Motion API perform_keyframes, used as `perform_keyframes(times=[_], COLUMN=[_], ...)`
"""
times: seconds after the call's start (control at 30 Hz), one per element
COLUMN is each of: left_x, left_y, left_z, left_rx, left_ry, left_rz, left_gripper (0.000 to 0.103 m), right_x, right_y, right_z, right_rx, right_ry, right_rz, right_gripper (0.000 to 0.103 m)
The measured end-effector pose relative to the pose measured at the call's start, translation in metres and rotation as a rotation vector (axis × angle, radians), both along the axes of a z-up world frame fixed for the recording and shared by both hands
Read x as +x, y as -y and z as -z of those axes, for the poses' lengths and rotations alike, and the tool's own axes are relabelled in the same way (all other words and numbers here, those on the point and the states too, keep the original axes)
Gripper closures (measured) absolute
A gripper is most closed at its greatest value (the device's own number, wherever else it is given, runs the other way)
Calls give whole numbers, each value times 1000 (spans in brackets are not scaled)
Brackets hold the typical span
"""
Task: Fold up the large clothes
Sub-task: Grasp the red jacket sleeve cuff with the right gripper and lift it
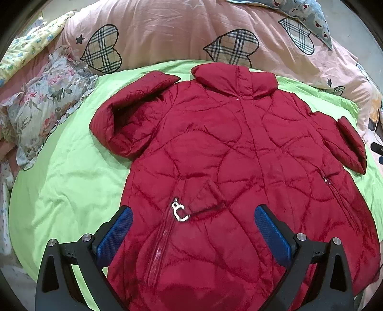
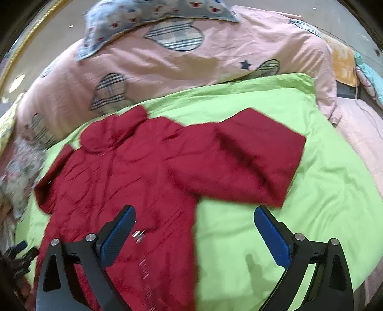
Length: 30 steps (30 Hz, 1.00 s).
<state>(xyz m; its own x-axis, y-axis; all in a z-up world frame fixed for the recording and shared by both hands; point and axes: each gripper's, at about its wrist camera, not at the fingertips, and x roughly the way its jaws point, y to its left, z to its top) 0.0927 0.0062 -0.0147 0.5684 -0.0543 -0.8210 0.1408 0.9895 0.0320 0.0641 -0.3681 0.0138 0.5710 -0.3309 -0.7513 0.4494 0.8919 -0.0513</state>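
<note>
Left claw (image 1: 194, 216) spread wide, blue pads apart, holding nothing; it hangs above the lower front of the red quilted jacket (image 1: 227, 155), a silver zipper pull (image 1: 179, 211) between the two fingers. Right claw (image 2: 195, 216) likewise wide open and unloaded, its left finger over the jacket's (image 2: 115, 181) edge, its right finger over bare green sheet (image 2: 251, 251). Jacket lies front-up and spread flat on the green sheet (image 1: 67, 186) on the bed, collar (image 1: 234, 79) at the far end, hem nearest and cut off by the lower frame edge. In the left wrist view the left-hand sleeve (image 1: 134, 112) is doubled back on itself, the right-hand sleeve (image 1: 344, 141) lies out to the side. In the right wrist view one sleeve (image 2: 241, 160) stretches out across the sheet. That view is motion-blurred; stitching and zipper there are hard to make out. No readable writing or label on the jacket; a small pale mark near the collar is too small to tell. Beyond the sheet, a pink duvet (image 1: 167, 31) with plaid hearts and dark stars. A floral frilled pillow (image 1: 45, 100) at far left, a blue bear-print cushion (image 1: 304, 14) at the far top, partly cut off.
</note>
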Motion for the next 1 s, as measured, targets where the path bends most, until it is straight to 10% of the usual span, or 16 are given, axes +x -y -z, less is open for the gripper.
perform_keyframes(times=[0.43, 0.67, 1.0], left_x=[30, 36, 43], left_y=[8, 11, -1], left_z=[4, 11, 15], left_rx=[-38, -45, -129], left_ry=[33, 21, -13], left_rz=[15, 25, 27], left_gripper=[1, 1, 1], right_x=[61, 53, 66], right_y=[106, 117, 43], right_z=[50, 47, 17], right_rx=[-145, -81, 69], right_ry=[-177, -85, 90], right_rz=[181, 188, -18], right_gripper=[23, 87, 89])
